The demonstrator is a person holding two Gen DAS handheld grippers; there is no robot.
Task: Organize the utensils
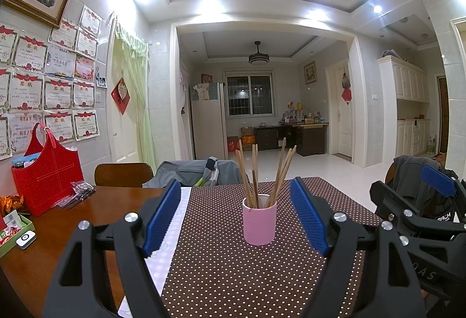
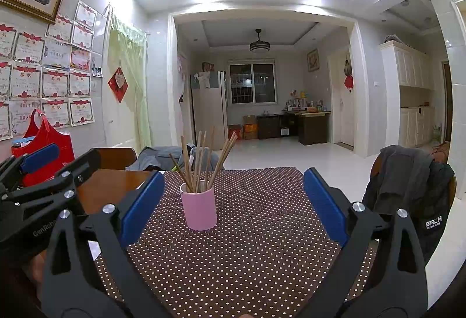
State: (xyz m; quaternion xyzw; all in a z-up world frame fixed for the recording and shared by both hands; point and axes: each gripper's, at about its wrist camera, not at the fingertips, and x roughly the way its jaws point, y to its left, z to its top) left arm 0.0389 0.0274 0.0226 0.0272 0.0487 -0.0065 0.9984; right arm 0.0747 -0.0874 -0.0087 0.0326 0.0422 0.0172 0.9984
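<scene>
Right claw (image 2: 234,207) spread wide, blue pads (image 2: 141,206) empty, low over polka-dot cloth (image 2: 256,245) on worktop (image 2: 116,181). Pink cup (image 2: 199,207) upright on cloth, ahead between pads, touching neither, holding wooden chopsticks (image 2: 201,160) fanned out. Left claw (image 2: 52,160) at left edge. Dark jacket (image 2: 407,190) on chair, right.
</scene>
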